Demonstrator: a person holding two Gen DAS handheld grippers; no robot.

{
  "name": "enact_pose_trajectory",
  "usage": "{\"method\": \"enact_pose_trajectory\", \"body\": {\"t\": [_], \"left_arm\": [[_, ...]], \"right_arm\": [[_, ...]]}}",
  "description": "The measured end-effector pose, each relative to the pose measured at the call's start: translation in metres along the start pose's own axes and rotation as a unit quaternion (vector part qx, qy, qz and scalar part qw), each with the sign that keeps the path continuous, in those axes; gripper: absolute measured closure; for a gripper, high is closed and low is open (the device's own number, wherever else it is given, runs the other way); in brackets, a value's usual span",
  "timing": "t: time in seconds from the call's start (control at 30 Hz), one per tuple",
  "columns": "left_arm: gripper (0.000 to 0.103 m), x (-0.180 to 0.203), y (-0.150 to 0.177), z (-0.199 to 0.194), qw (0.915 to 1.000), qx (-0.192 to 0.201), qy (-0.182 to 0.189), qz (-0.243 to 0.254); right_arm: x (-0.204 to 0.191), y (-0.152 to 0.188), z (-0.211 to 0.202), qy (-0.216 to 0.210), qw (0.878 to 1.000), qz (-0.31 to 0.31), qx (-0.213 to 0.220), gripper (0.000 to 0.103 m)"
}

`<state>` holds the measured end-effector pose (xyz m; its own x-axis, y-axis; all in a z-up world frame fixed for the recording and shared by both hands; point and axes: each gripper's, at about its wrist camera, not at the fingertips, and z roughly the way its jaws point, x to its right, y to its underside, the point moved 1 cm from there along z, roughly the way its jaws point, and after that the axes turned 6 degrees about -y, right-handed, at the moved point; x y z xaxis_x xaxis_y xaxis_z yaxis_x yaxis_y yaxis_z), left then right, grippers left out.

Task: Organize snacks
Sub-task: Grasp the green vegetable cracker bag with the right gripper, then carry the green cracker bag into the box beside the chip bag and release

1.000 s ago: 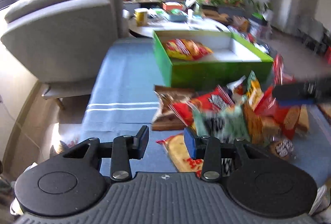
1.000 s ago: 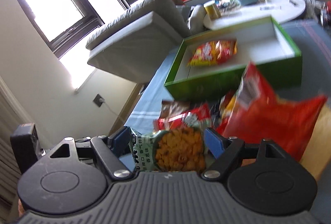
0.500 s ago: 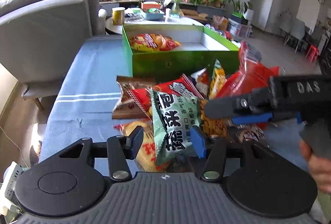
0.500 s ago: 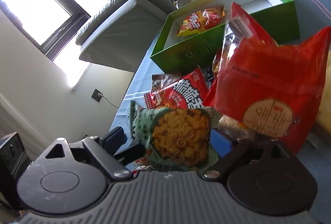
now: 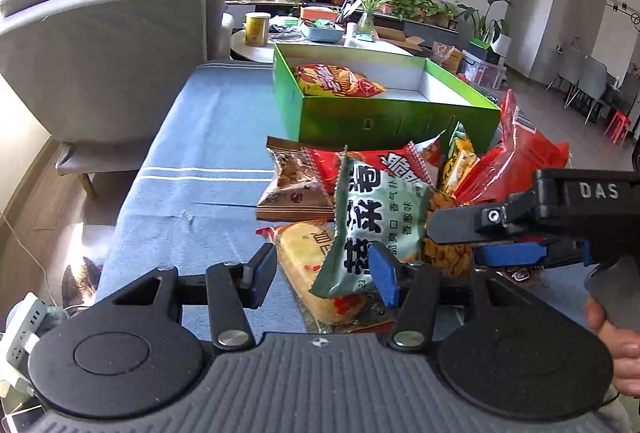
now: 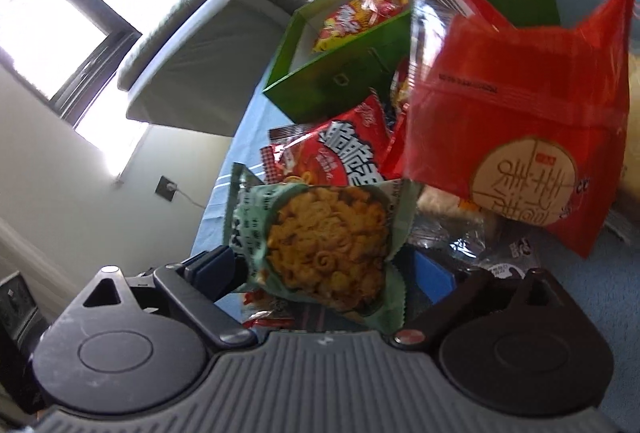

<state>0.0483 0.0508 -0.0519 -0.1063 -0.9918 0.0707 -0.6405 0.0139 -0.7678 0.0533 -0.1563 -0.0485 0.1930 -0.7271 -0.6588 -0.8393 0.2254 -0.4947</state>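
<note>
The right gripper [image 6: 324, 273] is gripping a pale green snack packet [image 6: 320, 237] across its width, one blue pad sitting at each side of the bag, so its jaws are standing wide around it. In the left wrist view the same gripper [image 5: 452, 245] is reaching in from the right edge, a hand [image 5: 616, 345] wrapped around its handle, and the green packet [image 5: 372, 225] is hanging upright from it with its lower corner dipping between the left gripper's fingers.

The left gripper [image 5: 322, 275] is standing partly open; its pads are not pressing on anything, though the packet's lower edge is lying close against the right-hand blue pad (contact there is hard to judge).

Under the packet a yellow wafer pack [image 5: 312, 269] is lying flat on the blue cloth [image 5: 192, 169]. Just beyond it the loose snack pile is sitting: a brown packet [image 5: 292, 189], a red noodle packet [image 5: 384, 165] and a large red bag [image 5: 516, 157] leaning up on the right.

Behind the pile, touching or nearly touching it, the open green box [image 5: 384, 117] is resting on the cloth, holding one orange-red chip bag [image 5: 336, 81] in its left end. A grey armchair [image 5: 108, 49] is standing to the left of the table.
</note>
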Motion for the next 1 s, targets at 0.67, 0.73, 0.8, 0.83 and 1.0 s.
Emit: {"method": "enact_pose_trajectory", "body": {"t": [0.67,0.73,0.8,0.83,1.0], "left_arm": [[0.055,0.019,-0.005,0.007,0.9986,-0.003,0.035,0.040],[0.060,0.021,-0.004,0.005,0.9982,0.001,0.034,0.050],[0.063,0.021,-0.004,0.002,0.9979,0.006,0.032,0.056],[0.063,0.022,-0.003,0.000,0.9977,0.009,0.030,0.059],[0.063,0.025,-0.005,-0.013,0.9970,0.027,0.022,0.069]], "right_arm": [[-0.009,-0.003,0.014,0.020,1.000,-0.010,0.004,0.023],[-0.011,-0.003,0.016,0.019,1.000,-0.019,0.001,0.024],[-0.014,-0.002,0.014,0.020,0.999,-0.024,0.003,0.024],[-0.014,-0.001,0.012,0.016,1.000,-0.025,0.002,0.024],[-0.022,-0.001,0.005,0.002,0.999,-0.039,0.008,0.027]]}}
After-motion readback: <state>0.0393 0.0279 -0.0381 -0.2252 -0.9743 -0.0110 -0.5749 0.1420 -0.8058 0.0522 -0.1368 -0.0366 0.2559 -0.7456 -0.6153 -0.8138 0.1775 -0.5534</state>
